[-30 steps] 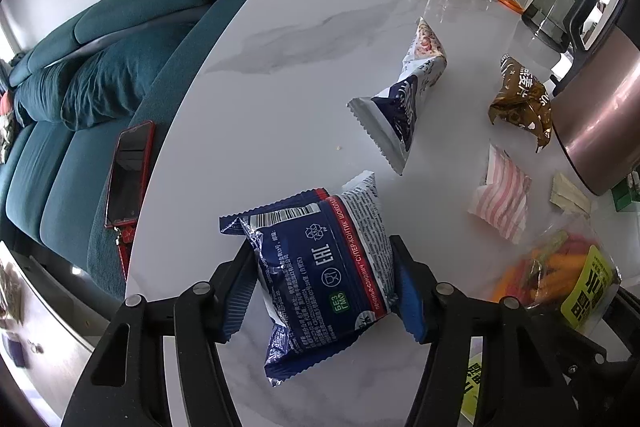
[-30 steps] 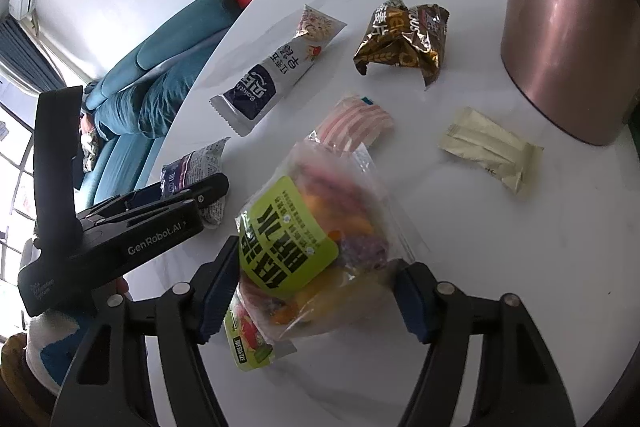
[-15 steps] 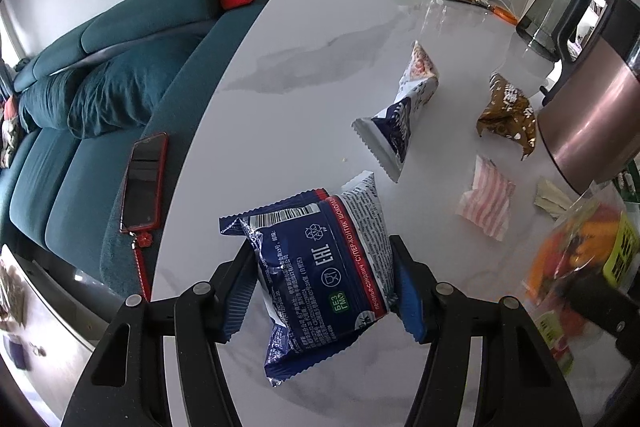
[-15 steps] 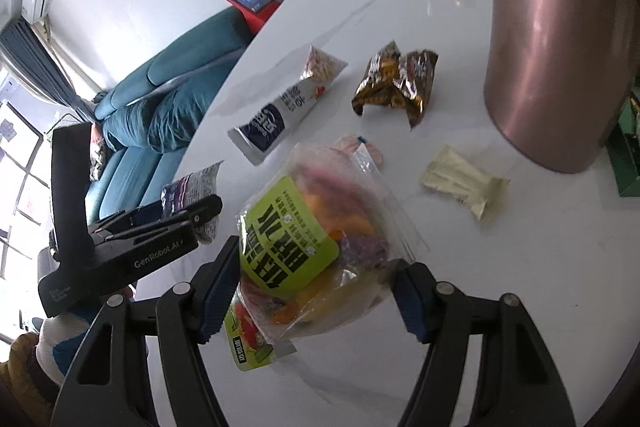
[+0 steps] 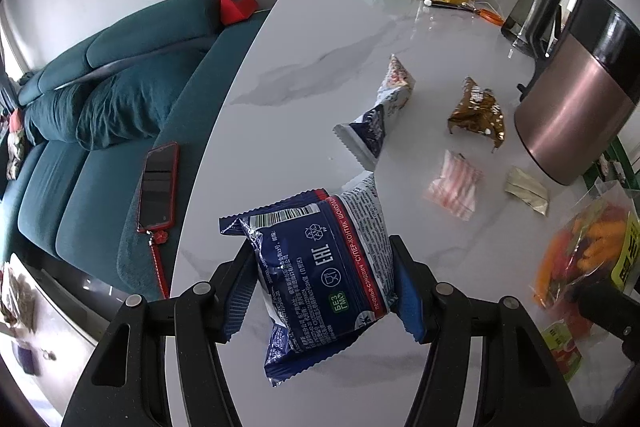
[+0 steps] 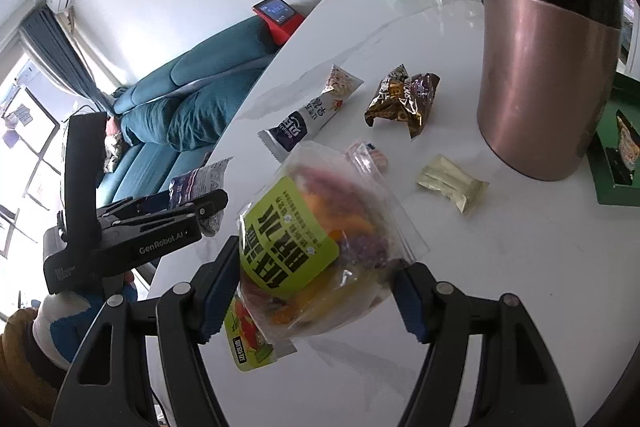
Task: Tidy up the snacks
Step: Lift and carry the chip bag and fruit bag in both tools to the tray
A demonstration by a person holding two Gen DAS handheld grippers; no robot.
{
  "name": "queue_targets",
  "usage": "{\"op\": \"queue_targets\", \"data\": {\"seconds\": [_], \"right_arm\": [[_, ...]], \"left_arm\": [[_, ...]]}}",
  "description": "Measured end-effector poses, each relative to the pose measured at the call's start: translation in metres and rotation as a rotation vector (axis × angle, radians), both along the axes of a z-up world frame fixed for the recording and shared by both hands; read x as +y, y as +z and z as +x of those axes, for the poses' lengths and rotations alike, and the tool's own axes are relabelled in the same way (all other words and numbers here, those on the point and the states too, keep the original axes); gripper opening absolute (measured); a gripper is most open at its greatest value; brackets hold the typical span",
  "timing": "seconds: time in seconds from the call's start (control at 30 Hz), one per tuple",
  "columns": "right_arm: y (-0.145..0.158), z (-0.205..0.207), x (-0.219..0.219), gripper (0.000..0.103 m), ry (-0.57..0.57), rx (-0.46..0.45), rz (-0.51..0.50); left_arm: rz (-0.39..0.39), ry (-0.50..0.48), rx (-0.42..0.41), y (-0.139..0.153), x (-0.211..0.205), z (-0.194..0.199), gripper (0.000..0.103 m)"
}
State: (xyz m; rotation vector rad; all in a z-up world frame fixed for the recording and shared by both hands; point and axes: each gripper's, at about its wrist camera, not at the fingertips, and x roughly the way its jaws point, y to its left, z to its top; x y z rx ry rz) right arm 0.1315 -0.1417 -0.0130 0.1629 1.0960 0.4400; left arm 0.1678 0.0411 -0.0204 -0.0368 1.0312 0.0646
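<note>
Left wrist: crinkled navy packet (image 5: pixel 320 267).

The blue snack packet (image 5: pixel 320 275) carries a barcode, the mark "EAC", a green "БЕЗ ГМО" badge and red-band Cyrillic text reading "СУПЕР-КОНТИК"; its smaller print is illegible. The left gripper (image 6: pixel 188 215) bears the white inscription "GenRobot.AI" on its body. The clear snack bag (image 6: pixel 320 247) has a green label with large Chinese characters, not legible here.
</note>
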Motion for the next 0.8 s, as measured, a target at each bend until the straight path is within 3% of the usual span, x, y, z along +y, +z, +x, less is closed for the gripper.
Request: {"op": "queue_targets", "data": {"seconds": [0.4,0.8], "right_arm": [[0.009,-0.032,-0.036,0.1,-0.004,-0.015,0.021],[0.017,-0.062,-0.115,0.1,-0.039,-0.013,0.02]], "left_arm": [[0.038,-0.028,-0.01,0.019,-0.041,-0.027,0.057],[0.05,-0.034,-0.005,0.028,-0.101,-0.058,0.057]]}}
